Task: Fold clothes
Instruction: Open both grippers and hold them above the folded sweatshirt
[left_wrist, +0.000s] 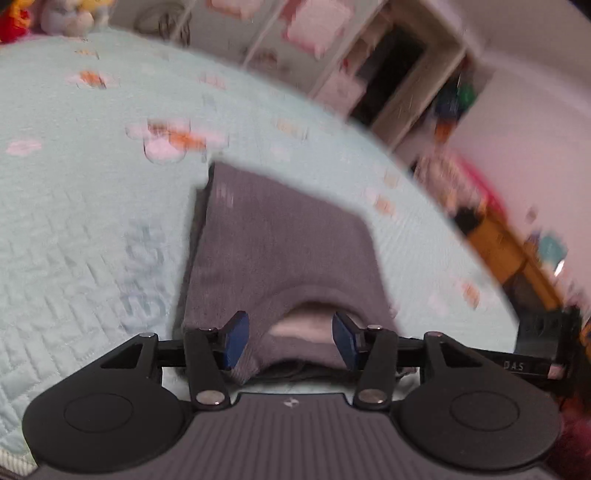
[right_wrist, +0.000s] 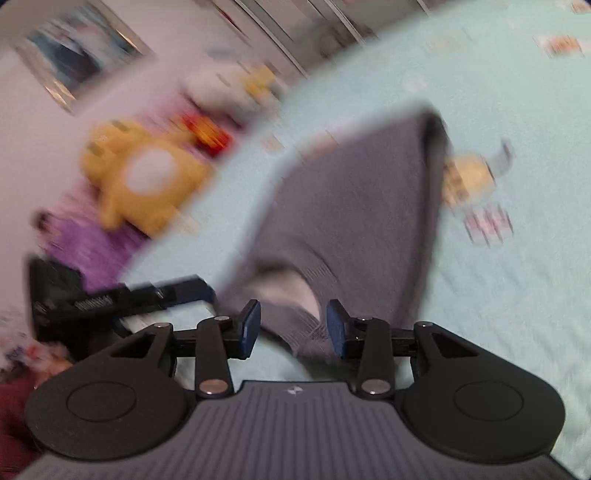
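A grey knitted garment (left_wrist: 280, 240) lies folded on a pale mint quilted bedspread (left_wrist: 92, 221), its neckline with a pale inner lining toward me. In the left wrist view, my left gripper (left_wrist: 291, 341) stands open over that neckline, its blue pads on either side of the collar and not pressing it. In the right wrist view, the same garment (right_wrist: 354, 206) runs away from my right gripper (right_wrist: 293, 328), which is open with the near hem corner between its pads. The other gripper's black body (right_wrist: 110, 299) shows at the left.
The bedspread (right_wrist: 517, 295) carries flower and cartoon prints. A yellow plush toy (right_wrist: 147, 177) and other toys sit beyond the bed's edge. White shelving (left_wrist: 388, 74) stands past the bed, with more plush toys (left_wrist: 66, 18) at the far corner. Both views are blurred.
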